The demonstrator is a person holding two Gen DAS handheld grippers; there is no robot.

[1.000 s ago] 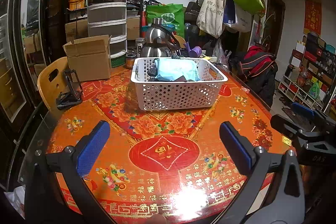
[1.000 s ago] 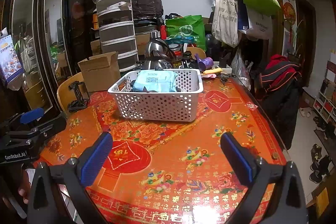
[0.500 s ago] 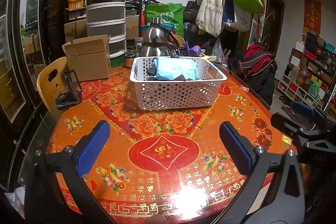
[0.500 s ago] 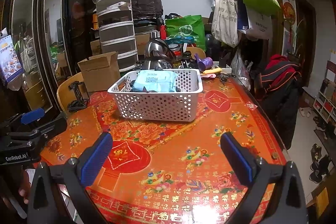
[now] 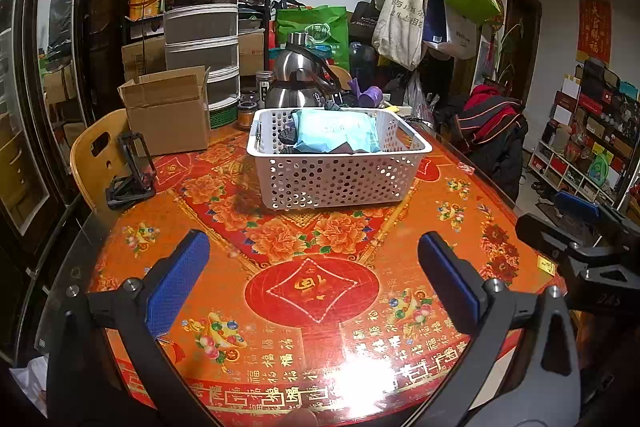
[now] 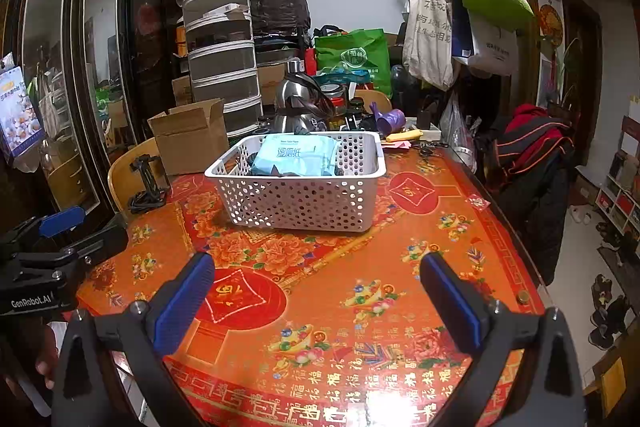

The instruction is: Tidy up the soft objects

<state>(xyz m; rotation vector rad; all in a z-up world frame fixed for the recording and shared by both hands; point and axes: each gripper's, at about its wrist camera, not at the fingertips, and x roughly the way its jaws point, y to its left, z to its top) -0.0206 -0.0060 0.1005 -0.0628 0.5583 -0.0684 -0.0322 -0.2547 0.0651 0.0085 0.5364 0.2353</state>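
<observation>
A white perforated basket point(image 5: 340, 179) point(image 6: 300, 199) stands on the red-orange table point(image 5: 312, 291) point(image 6: 320, 291), well ahead of both grippers. A light blue wet-wipe pack point(image 5: 336, 131) point(image 6: 296, 155) lies on top of dark soft items inside it. My left gripper point(image 5: 314, 279) is open and empty above the table's near part. My right gripper point(image 6: 316, 287) is open and empty too. Each gripper shows at the edge of the other's view: the right one point(image 5: 576, 227), the left one point(image 6: 52, 239).
An open cardboard box point(image 5: 168, 111), a black phone stand point(image 5: 132, 175), a steel kettle point(image 5: 296, 83) and jars stand at the table's back. A yellow chair point(image 5: 96, 155) is at the left, a jacket-draped chair point(image 5: 492, 139) at the right.
The left view has shifted very slightly. Both grippers stay open and the basket has not moved.
</observation>
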